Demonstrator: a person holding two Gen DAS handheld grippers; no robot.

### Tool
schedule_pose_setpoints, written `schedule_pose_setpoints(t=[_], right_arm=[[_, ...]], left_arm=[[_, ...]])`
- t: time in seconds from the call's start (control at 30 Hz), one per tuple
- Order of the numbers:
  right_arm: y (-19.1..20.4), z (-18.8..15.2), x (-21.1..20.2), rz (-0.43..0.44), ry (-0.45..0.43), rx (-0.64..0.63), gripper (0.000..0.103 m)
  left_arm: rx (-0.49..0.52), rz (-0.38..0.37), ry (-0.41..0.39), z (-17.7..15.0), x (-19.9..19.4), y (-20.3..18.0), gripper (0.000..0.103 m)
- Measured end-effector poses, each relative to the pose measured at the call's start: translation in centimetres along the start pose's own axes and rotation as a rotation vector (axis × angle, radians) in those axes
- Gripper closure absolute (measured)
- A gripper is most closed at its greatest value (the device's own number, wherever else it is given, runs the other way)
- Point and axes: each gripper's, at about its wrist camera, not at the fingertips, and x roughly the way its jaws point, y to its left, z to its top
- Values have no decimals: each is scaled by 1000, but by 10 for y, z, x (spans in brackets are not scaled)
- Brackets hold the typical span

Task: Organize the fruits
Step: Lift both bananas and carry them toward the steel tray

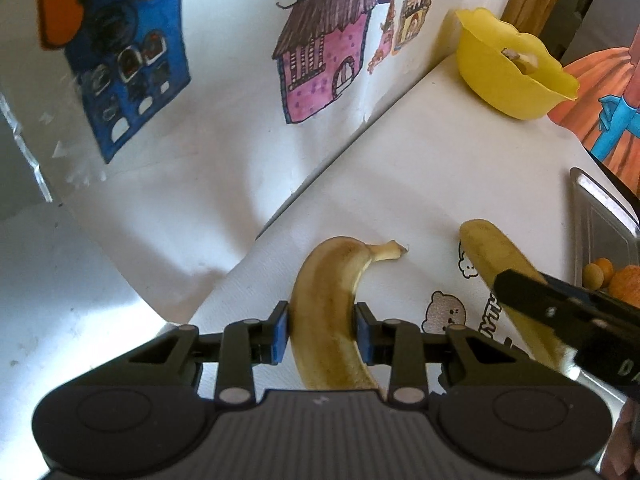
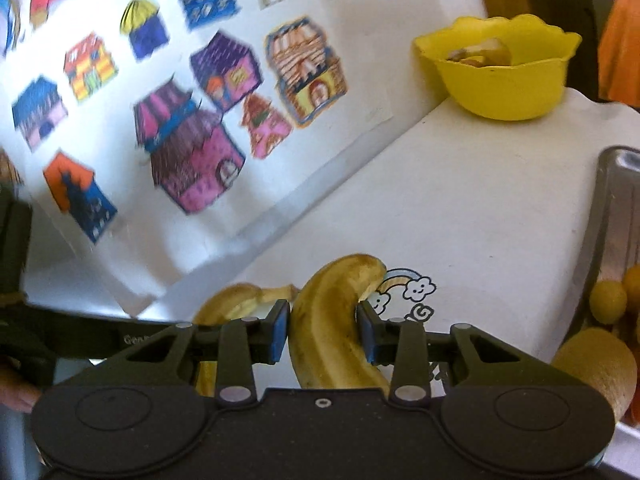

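Note:
My left gripper is shut on a yellow banana with its stem pointing right, over the white table. My right gripper is shut on a second banana; that banana and the right gripper's black finger show at the right of the left wrist view. The left gripper's banana lies just left in the right wrist view. A yellow scalloped bowl with banana pieces in it stands at the table's far end.
A metal tray at the right holds small yellow and orange fruits. A brownish fruit lies at its near end. A wall sheet with coloured house drawings runs along the left of the table.

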Motion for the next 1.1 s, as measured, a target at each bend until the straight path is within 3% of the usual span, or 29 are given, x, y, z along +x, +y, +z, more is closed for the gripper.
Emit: schedule_pose_setpoints(t=[0.6,1.1], right_arm=[[-25,-8,-37,20,-83,97,65],[-48,9,-108,-8,-243,168,65]], left_arm=[[80,-26,-48,2,-23,-21,67],[170,-82,-110,28,-51,-83,67]])
